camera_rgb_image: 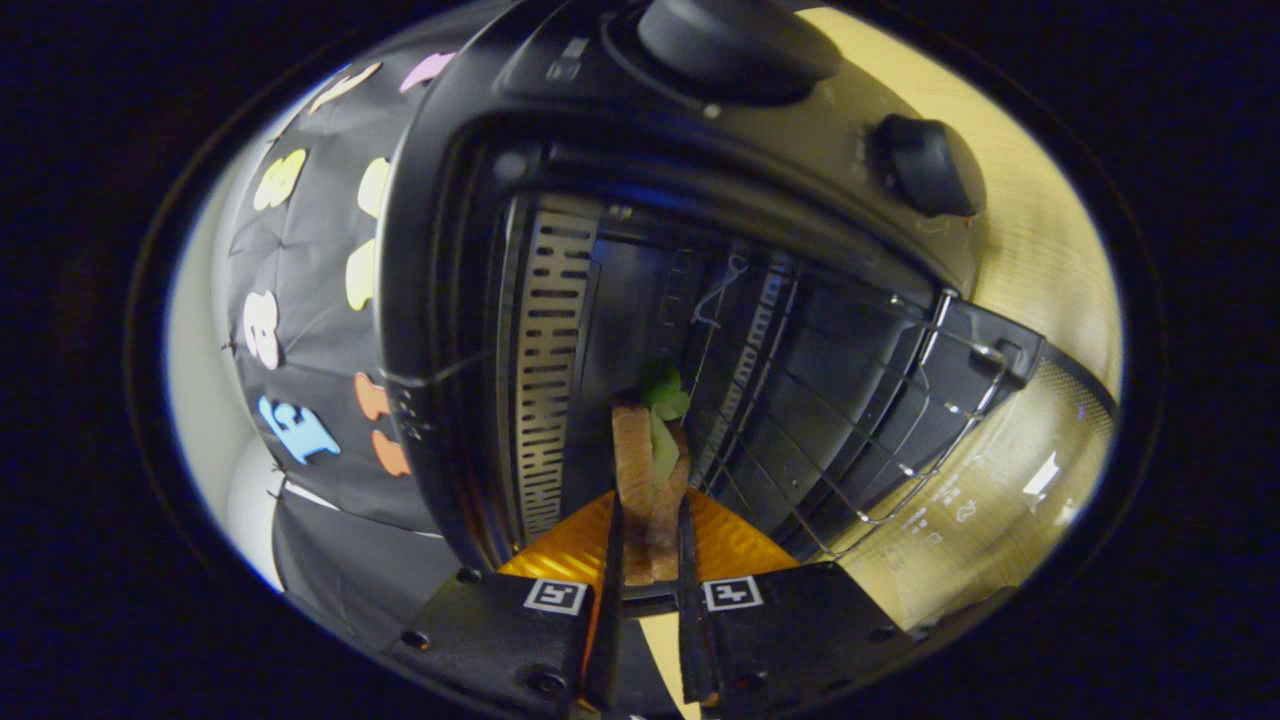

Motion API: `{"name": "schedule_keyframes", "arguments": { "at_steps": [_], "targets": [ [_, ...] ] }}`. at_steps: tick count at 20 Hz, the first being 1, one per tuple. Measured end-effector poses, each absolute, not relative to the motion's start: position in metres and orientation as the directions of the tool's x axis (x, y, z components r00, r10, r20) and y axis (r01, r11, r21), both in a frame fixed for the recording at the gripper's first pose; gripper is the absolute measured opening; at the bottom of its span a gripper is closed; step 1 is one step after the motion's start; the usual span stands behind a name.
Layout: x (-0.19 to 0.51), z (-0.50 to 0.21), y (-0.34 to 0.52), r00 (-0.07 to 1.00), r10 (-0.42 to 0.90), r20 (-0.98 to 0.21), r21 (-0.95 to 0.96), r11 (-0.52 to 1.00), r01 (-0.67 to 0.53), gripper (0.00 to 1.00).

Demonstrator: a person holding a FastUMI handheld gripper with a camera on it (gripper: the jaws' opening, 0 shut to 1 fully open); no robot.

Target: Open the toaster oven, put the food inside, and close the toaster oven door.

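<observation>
The black toaster oven (560, 90) stands right in front of me, tilted in my view, with its door (1010, 470) swung down and open. A sandwich (650, 470) of two brown bread slices with green lettuce stands on edge between my fingers. My gripper (648, 520) is shut on the sandwich, one finger pressing each slice. The sandwich's far end reaches into the oven's dark cavity, close beside the wire rack (840, 400). A slotted metal side wall (548, 370) lines the cavity beside the sandwich.
Two black knobs (930, 165) sit on the oven's control panel beyond the cavity. The oven rests on a light wooden table (1050, 240). The booth's black cloth wall (310, 330) hangs beside the oven.
</observation>
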State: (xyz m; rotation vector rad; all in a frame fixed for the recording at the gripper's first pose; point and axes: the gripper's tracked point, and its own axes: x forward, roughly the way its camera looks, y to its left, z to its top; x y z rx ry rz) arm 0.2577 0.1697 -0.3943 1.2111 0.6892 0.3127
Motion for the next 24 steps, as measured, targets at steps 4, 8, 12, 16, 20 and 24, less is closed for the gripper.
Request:
{"name": "schedule_keyframes", "arguments": {
  "at_steps": [4, 8, 12, 16, 20, 24],
  "targets": [
    [0.252, -0.403, 0.176, 0.749, 0.552, -0.366, 0.904, 0.401, 0.147, 0.47],
    [0.249, -0.410, 0.178, 0.735, 0.560, -0.382, 0.897, 0.415, 0.150, 0.61],
    [0.231, -0.406, 0.186, 0.703, 0.564, -0.432, 0.867, 0.473, 0.154, 0.66],
    [0.218, -0.401, 0.192, 0.657, 0.568, -0.495, 0.829, 0.536, 0.161, 0.71],
    [0.199, -0.412, 0.188, 0.602, 0.540, -0.589, 0.741, 0.657, 0.136, 0.77],
    [0.182, -0.399, 0.180, 0.595, 0.495, -0.633, 0.663, 0.743, 0.086, 0.80]
  ]
}}
